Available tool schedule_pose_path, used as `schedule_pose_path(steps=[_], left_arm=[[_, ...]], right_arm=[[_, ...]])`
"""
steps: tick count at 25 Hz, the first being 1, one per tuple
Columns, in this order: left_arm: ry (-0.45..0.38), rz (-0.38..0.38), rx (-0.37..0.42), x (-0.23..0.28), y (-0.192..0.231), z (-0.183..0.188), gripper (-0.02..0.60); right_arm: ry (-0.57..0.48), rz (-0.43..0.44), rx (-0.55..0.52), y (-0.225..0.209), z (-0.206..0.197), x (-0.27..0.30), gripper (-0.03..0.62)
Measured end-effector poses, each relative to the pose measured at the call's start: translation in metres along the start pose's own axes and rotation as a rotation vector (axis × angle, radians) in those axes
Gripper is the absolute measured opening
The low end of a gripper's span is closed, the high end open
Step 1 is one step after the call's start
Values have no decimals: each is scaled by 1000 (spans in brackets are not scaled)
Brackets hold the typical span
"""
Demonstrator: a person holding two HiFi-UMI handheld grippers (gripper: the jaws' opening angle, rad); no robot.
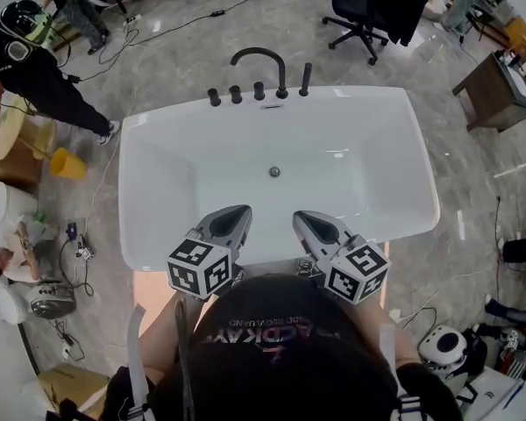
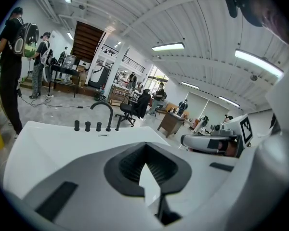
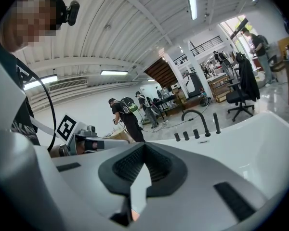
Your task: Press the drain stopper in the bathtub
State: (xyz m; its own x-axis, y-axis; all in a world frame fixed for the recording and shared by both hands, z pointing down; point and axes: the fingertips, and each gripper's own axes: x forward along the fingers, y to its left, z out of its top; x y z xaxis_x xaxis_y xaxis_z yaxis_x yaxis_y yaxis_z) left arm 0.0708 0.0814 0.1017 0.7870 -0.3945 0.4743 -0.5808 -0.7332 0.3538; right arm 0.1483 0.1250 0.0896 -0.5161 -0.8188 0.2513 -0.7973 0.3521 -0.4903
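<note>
The white bathtub (image 1: 158, 174) fills the middle of the head view and it is empty. Both tools hang over its near rim, side by side. The left gripper (image 1: 237, 216) has its jaws closed together with nothing between them, and the right gripper (image 1: 307, 222) is the same. The black faucet (image 1: 281, 77) stands on the far rim. The drain stopper (image 1: 274, 172) is a small round piece on the tub floor, near the centre, well apart from both tools. The risk, I think, is the aim: a closed tip that comes down off-centre may slide from the small stopper onto the smooth floor.
</note>
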Motion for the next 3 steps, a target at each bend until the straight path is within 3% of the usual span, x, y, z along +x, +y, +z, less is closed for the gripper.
schedule_pose_path(steps=[3], left_arm=[[-9,2,-1,0,1,4,3]], right_arm=[[0,1,-2,-1,1,0,15]])
